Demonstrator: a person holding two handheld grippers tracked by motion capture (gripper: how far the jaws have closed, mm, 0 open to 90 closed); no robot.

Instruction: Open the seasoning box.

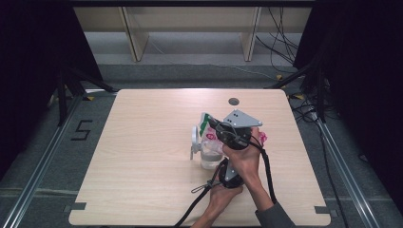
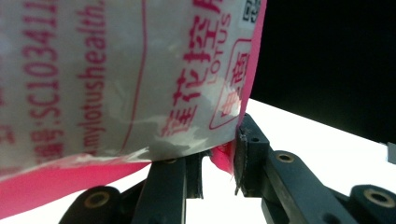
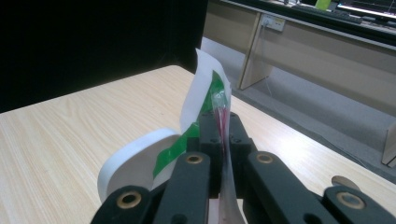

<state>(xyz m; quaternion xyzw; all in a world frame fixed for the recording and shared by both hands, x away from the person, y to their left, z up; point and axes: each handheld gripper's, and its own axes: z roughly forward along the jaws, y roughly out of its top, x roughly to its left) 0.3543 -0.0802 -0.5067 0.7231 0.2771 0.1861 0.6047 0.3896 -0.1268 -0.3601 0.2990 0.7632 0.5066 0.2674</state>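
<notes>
The right gripper [image 3: 223, 135] has its jaws clamped on a label strip [image 3: 205, 100]; the left gripper [image 2: 219, 163] pinches the pink packet [image 2: 116, 79] above the bench [image 1: 142, 156].

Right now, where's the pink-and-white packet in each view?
High view: packet just right of centre, pink corner showing.
Left gripper view: packet upper left, large, above the jaws.
Right gripper view: packet centre, thin edge pinched between the jaws.
Shared landmark: wooden table.
</notes>
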